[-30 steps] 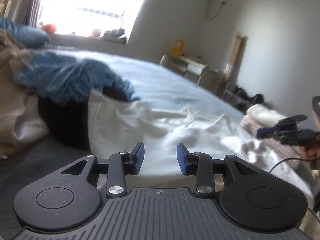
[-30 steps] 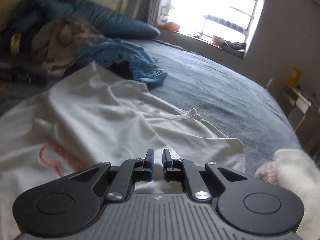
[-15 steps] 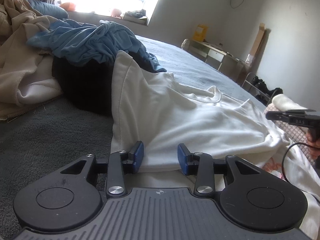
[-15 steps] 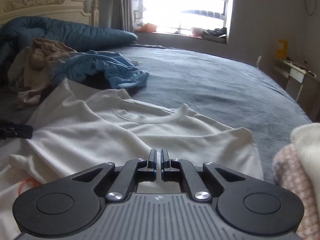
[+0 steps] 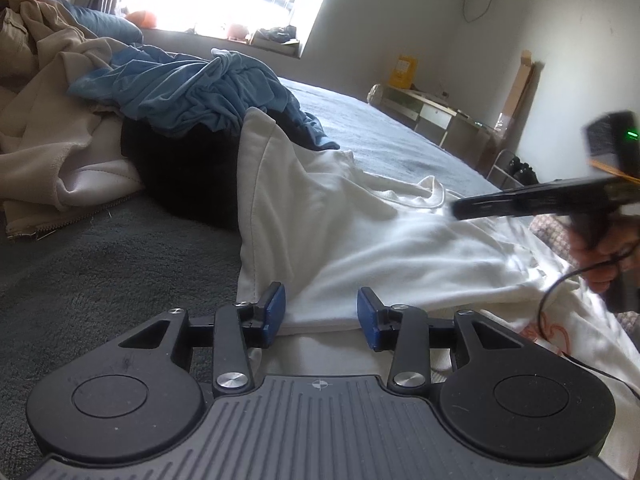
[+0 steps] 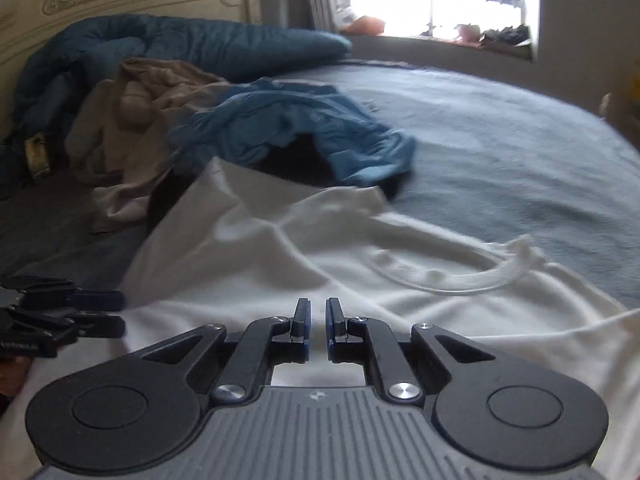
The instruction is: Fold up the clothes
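Observation:
A white T-shirt (image 5: 400,240) lies spread on the bed, its collar (image 6: 460,280) toward the far side. My left gripper (image 5: 320,300) sits low at the shirt's folded left edge. Its jaws are opening; the fabric edge lies just ahead of the blue pads (image 5: 274,308), which do not press on it. My right gripper (image 6: 318,312) hovers over the middle of the shirt, nearly shut with a narrow slit that is widening a little, and nothing is between its fingers. In the left wrist view the right gripper (image 5: 464,210) shows blurred, held by a hand (image 5: 600,256).
A crumpled blue garment (image 6: 300,120), a black one (image 5: 184,176) and a beige one (image 5: 52,120) are heaped beyond the shirt's left side. The grey bed cover (image 6: 520,160) stretches right. The left gripper (image 6: 116,310) shows at the left edge. A knitted pile (image 5: 548,228) lies far right.
The right gripper has swept left across the shirt and now looms closer in the left wrist view. The left gripper sank to the shirt's edge, then kept still.

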A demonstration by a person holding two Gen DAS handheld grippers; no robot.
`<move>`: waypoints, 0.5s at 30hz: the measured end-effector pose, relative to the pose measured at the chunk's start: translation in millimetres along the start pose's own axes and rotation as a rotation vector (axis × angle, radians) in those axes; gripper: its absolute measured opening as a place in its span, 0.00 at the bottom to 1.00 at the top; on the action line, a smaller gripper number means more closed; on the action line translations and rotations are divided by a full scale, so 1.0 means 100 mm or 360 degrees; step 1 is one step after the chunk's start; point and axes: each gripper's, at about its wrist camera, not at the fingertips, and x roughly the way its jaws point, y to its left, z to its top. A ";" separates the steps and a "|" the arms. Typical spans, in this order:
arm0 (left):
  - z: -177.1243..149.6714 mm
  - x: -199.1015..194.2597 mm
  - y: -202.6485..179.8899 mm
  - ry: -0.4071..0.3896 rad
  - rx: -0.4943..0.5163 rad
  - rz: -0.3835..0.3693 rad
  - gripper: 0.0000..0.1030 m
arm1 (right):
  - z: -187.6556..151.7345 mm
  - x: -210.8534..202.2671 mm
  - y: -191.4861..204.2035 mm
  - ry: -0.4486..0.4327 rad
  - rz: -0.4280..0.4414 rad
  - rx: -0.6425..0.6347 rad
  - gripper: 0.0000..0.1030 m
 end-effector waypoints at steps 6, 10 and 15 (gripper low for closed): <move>-0.01 0.00 0.07 -0.0004 -0.0053 -0.0054 0.39 | 0.21 0.69 -0.30 0.0012 -0.0026 0.0446 0.05; -0.01 -0.02 0.08 -0.0007 -0.0056 -0.0071 0.40 | 0.10 -0.06 -0.49 -0.0177 -0.0111 0.0663 0.10; -0.01 -0.12 0.05 -0.0043 -0.0062 -0.0079 0.44 | -0.63 -1.98 -0.33 -0.0538 -0.0200 0.0681 0.14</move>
